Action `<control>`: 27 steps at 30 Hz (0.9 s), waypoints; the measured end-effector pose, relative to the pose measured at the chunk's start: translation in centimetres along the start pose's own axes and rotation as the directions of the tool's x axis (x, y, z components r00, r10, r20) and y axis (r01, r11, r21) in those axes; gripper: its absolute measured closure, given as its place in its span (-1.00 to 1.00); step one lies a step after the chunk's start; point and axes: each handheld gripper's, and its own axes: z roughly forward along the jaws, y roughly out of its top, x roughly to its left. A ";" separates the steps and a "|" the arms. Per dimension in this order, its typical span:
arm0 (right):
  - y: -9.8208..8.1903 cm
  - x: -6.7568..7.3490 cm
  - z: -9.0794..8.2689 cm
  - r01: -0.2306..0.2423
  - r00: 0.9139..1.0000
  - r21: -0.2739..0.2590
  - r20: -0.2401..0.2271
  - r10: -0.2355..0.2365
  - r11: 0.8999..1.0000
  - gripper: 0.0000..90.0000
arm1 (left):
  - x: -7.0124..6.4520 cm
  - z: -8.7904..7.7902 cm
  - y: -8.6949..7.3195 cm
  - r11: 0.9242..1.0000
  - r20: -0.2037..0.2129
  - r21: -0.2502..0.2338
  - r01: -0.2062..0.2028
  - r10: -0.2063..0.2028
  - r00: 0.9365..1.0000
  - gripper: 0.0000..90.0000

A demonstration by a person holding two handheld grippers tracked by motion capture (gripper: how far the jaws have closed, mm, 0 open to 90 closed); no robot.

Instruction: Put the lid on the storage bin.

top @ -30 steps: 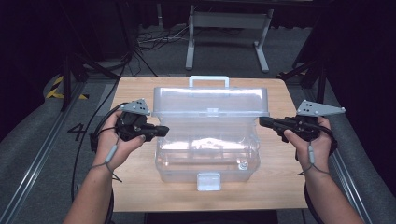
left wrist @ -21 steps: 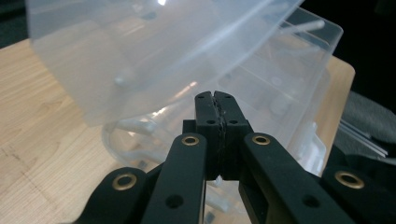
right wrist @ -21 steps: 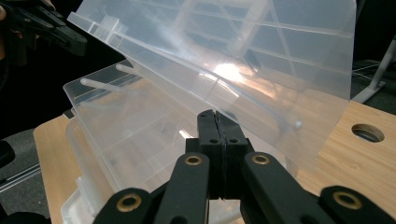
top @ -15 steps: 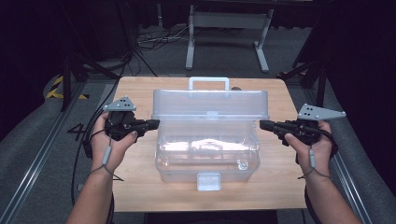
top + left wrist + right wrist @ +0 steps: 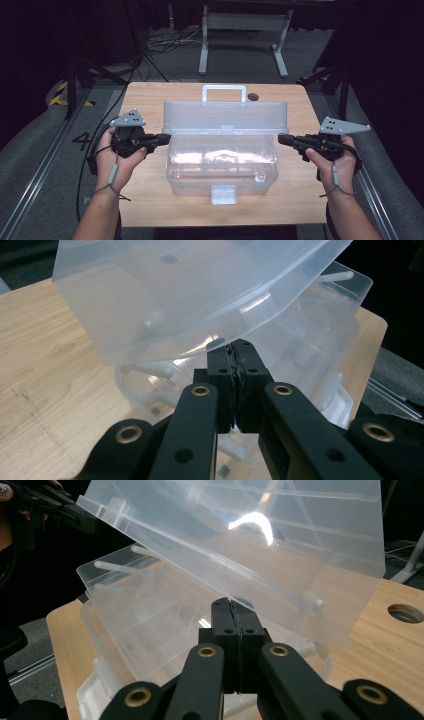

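Clear plastic storage box (image 5: pixel 222 165) with a hinged lid (image 5: pixel 226 116) sits mid-table on the pale wooden tabletop (image 5: pixel 150 200), its white front latch (image 5: pixel 223 194) facing the person. The lid stands propped at a slant over the open tub, white carry handle (image 5: pixel 224 93) at the far edge. Looks to me like the lid-handling step: both hands are parked at the box's ends, and I can't say for sure whether it's going further open or back down. Either way, the next move needs both sides pushed evenly so the lid doesn't twist. The left gripper (image 5: pixel 164 138) has its jaws pressed together on nothing, tip right at the lid's left end edge (image 5: pixel 220 337). The right gripper (image 5: pixel 282 140) is likewise closed and empty, just beside the right end.
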 end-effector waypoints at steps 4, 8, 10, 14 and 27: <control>-0.5 0.1 -0.1 -0.010 1.000 0.003 -0.009 0.010 1.000 1.00 | 0.0 0.0 -0.4 1.000 0.010 0.006 0.000 0.000 1.000 0.92; -0.8 0.3 -0.2 -0.015 1.000 0.016 -0.018 0.015 1.000 1.00 | -0.2 0.1 -0.8 1.000 0.012 0.014 0.007 -0.007 1.000 0.93; -0.8 0.3 -0.2 -0.017 1.000 0.019 -0.020 0.017 1.000 1.00 | -0.2 0.1 -0.9 1.000 0.019 0.025 0.003 -0.003 1.000 0.90; -1.2 0.5 -0.3 -0.024 0.999 0.039 -0.028 0.025 0.999 1.00 | -0.5 0.1 -1.0 0.999 0.020 0.043 0.000 -0.001 1.000 0.89; -1.8 0.9 -0.4 -0.018 0.999 0.112 -0.034 0.022 0.994 1.00 | -0.9 0.3 -1.6 0.993 0.040 0.115 -0.004 -0.001 0.999 0.86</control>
